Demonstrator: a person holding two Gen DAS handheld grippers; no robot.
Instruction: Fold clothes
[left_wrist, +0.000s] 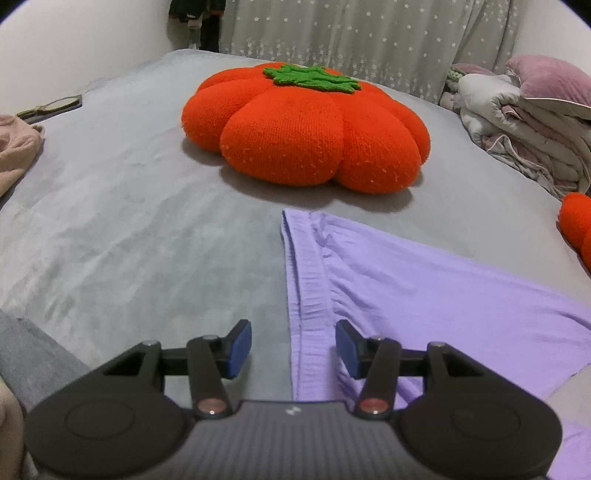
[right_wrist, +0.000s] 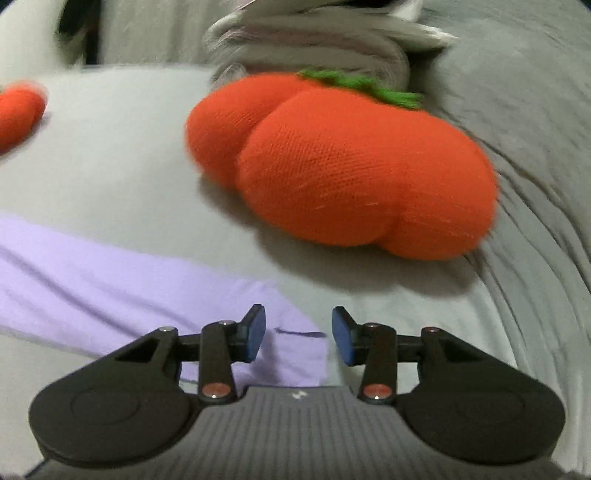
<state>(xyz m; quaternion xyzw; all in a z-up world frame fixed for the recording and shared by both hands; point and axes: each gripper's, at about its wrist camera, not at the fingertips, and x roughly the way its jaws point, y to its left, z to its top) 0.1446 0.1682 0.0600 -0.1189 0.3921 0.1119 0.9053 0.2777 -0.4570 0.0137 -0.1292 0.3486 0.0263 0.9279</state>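
Note:
A lilac garment (left_wrist: 424, 291) lies flat on the grey bed (left_wrist: 129, 229), its ribbed waistband (left_wrist: 306, 280) running toward me. My left gripper (left_wrist: 293, 349) is open, its blue pads straddling the near end of that waistband without closing on it. In the right wrist view the other end of the lilac garment (right_wrist: 129, 280) stretches in from the left, and its hem corner sits between the pads of my open right gripper (right_wrist: 298, 338). Nothing is gripped by either one. The right wrist view is blurred.
A large orange pumpkin cushion (left_wrist: 306, 125) lies beyond the garment; a second orange pumpkin cushion (right_wrist: 347, 166) sits close ahead of the right gripper. Folded bedding and a mauve pillow (left_wrist: 532, 110) are piled at the right. A beige cloth (left_wrist: 16, 147) lies at the left edge.

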